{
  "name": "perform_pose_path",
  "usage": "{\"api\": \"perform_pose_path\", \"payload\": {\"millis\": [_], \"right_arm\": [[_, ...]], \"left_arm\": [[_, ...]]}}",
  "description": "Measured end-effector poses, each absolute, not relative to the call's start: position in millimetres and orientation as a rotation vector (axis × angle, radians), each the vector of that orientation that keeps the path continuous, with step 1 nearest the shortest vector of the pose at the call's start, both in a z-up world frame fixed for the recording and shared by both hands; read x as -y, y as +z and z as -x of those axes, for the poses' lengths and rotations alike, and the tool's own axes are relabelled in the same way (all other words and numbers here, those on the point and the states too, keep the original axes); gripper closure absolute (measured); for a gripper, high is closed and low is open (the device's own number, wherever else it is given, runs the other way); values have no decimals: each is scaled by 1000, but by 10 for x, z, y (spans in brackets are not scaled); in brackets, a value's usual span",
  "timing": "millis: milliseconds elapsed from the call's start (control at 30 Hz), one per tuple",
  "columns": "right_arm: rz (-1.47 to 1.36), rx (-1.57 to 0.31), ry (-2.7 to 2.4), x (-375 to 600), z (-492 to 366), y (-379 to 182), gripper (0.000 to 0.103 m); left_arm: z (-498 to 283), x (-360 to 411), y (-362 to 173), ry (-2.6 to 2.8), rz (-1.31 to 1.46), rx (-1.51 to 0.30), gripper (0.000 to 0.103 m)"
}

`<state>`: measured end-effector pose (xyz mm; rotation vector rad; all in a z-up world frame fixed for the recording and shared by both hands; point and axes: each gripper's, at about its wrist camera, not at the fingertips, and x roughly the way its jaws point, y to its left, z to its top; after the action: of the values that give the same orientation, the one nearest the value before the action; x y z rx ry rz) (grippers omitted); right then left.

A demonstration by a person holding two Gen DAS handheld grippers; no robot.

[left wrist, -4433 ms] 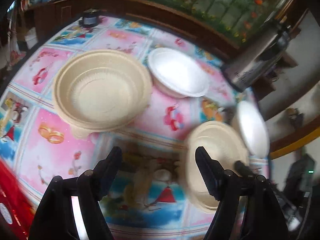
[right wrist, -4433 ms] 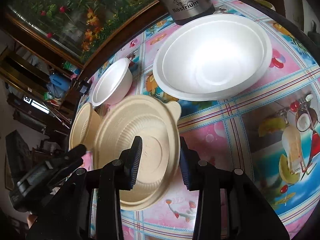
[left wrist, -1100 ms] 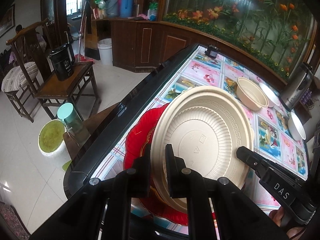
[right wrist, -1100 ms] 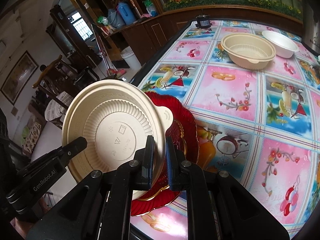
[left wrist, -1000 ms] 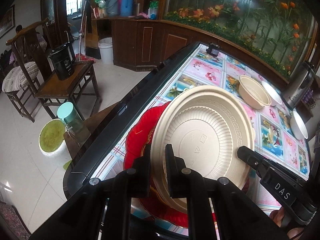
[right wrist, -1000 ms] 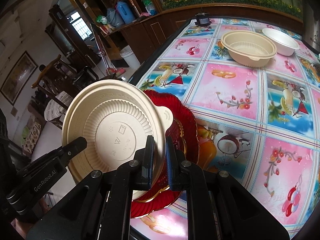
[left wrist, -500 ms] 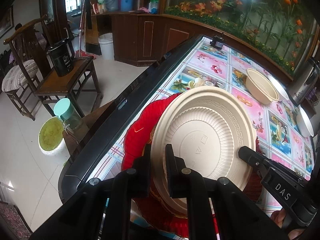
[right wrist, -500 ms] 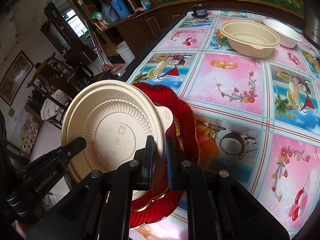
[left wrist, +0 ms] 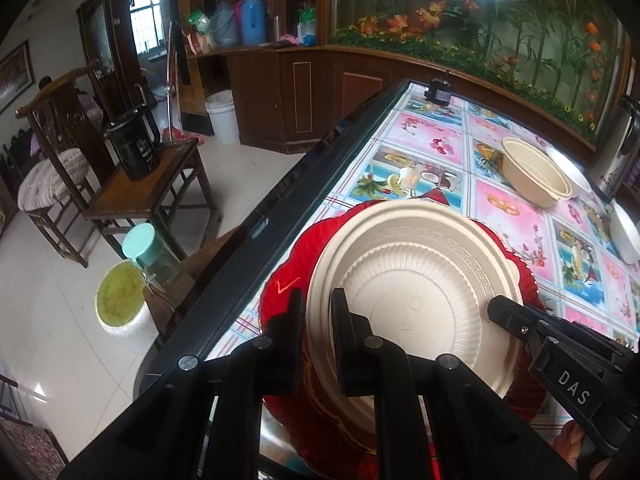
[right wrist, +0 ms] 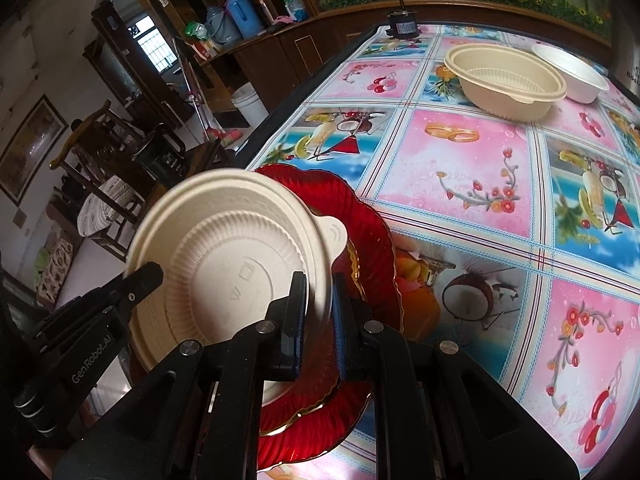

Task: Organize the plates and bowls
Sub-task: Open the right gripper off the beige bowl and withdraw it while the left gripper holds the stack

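At frame centre: beige plate (left wrist: 416, 300) over red plate (left wrist: 288, 280).
Your left gripper (left wrist: 318, 316) and right gripper (right wrist: 319, 308) each clamp its rim; beige bowl (right wrist: 504, 80), upper right, holds nothing.

Both cams are sitting right on the grippers, looking forward along the fingers from really close up. The left wrist view is looking down over the table's near corner, facing along the tablecloth (left wrist: 516, 216) toward the far wall, with the floor off to its left. The right wrist view is coming in from the other side, angled across the same tablecloth (right wrist: 472, 152). Both are catching the beige plate (left wrist: 416, 280) (right wrist: 224, 256) over the red plate (left wrist: 288, 268) (right wrist: 372, 240), plus the beige bowl (left wrist: 532, 178) (right wrist: 504, 80) farther back.
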<state>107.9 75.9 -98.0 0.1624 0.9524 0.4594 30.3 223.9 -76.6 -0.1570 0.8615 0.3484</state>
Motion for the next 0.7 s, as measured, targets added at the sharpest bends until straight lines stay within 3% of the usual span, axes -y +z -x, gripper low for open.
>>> {"api": "perform_pose_path", "payload": {"millis": [700], "right_arm": [[-210,-885,487,-538,-1056,-910,87]], "left_arm": [[-250,-2157,-705,400,76,-820,86]]}}
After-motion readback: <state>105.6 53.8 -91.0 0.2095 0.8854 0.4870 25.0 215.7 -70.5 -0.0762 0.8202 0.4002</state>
